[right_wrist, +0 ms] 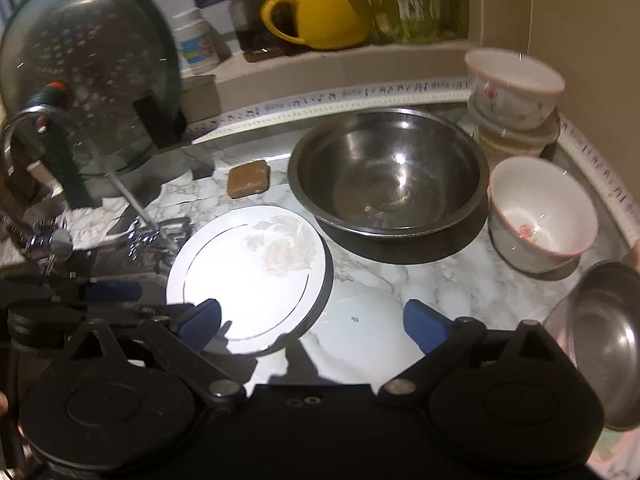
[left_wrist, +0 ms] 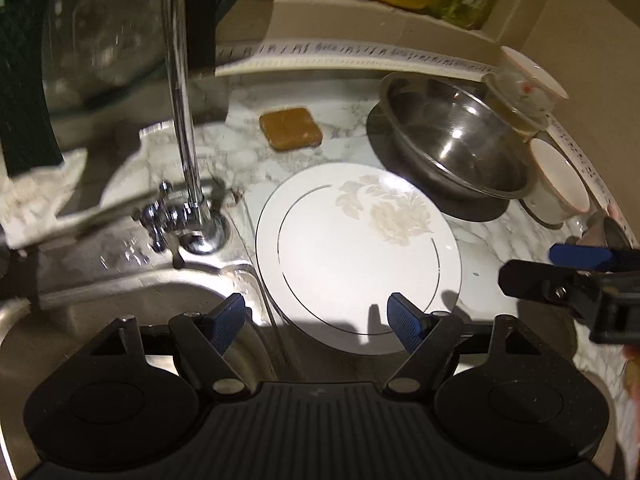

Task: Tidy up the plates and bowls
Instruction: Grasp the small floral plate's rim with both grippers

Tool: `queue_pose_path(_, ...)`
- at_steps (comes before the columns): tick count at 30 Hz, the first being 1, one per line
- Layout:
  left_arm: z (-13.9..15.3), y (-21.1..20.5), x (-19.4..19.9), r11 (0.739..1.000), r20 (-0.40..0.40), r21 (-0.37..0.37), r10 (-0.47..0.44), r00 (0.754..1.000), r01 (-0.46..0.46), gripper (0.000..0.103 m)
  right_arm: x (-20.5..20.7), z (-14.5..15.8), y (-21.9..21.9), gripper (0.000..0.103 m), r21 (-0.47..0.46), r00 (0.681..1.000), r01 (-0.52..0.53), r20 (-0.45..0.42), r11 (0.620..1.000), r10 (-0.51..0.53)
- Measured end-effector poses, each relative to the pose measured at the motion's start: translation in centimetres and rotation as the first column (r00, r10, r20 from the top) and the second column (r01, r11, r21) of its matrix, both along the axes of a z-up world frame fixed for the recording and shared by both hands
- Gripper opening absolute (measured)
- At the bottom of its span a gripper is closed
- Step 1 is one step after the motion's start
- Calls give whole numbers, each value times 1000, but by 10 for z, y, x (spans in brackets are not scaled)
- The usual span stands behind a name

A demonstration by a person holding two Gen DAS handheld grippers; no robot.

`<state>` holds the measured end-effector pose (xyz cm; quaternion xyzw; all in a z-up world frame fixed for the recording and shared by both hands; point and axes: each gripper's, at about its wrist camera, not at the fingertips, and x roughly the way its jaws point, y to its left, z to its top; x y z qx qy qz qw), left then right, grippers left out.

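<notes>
Little writing can be read: the greenish bottle (right_wrist: 416,4) on the ledge carries pale capital letters too blurred to make out, the small white jar (right_wrist: 196,40) has a blue label that cannot be read, and the white strip (right_wrist: 340,100) along the back of the tabletop (right_wrist: 380,288) bears rows of small dark marks, also unreadable.

Taking the flowered white plate (right_wrist: 248,276) as the landmark: it lies flat on the marble-patterned tabletop, beside the sink's edge. Just behind it and to its right sits the large steel bowl (right_wrist: 388,172), upright. Behind the plate, near the back strip, lies a brown soap bar (right_wrist: 248,178). To the right of the steel bowl stands a white bowl with a pink flower (right_wrist: 540,216), and behind that a stack of bowls (right_wrist: 516,100) in the corner. A small steel dish (right_wrist: 608,344) is tilted at the far right edge, well apart from the plate. To the plate's left rises the chrome tap (left_wrist: 188,120), with a glass pot lid (right_wrist: 88,72) leaning behind it. A yellow mug (right_wrist: 320,12) stands on the ledge above.

The left claw (left_wrist: 316,320) hangs wide open over the plate's near rim, gripping nothing. The right claw (right_wrist: 316,324) is also spread wide and empty, above the plate's near right edge and bare tabletop.
</notes>
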<state>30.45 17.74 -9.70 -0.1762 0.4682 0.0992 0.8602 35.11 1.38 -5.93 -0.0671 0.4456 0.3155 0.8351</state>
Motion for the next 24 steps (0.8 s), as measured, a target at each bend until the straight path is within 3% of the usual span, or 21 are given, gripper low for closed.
queue_pose_path(4, -10, 10, 6, 998, -11, -62, 26, 1000, -27, 77, 22, -14, 4, 81, 46, 995, 34, -93, 998, -29)
queue_pose_path(6, -12, 13, 9, 997, -16, -70, 33, 999, -34, 76, 29, -20, 8, 79, 52, 993, 40, -111, 998, -34)
queue_pose_path(7, -13, 14, 10, 996, -17, -78, 43, 999, -44, 73, 32, -22, 10, 79, 51, 993, 42, -115, 998, -36)
queue_pose_path(9, -16, 19, 12, 992, -24, -111, 57, 998, -59, 54, 38, -27, 13, 77, 46, 991, 48, -125, 998, -42)
queue_pose_path(14, -20, 24, 17, 990, -27, -124, 70, 997, -73, 53, 47, -37, 19, 69, 39, 989, 48, -144, 998, -42)
queue_pose_path(24, -25, 38, 18, 985, -18, -138, 105, 994, -106, 33, 57, -49, 28, 42, 48, 984, 44, -177, 998, -35)
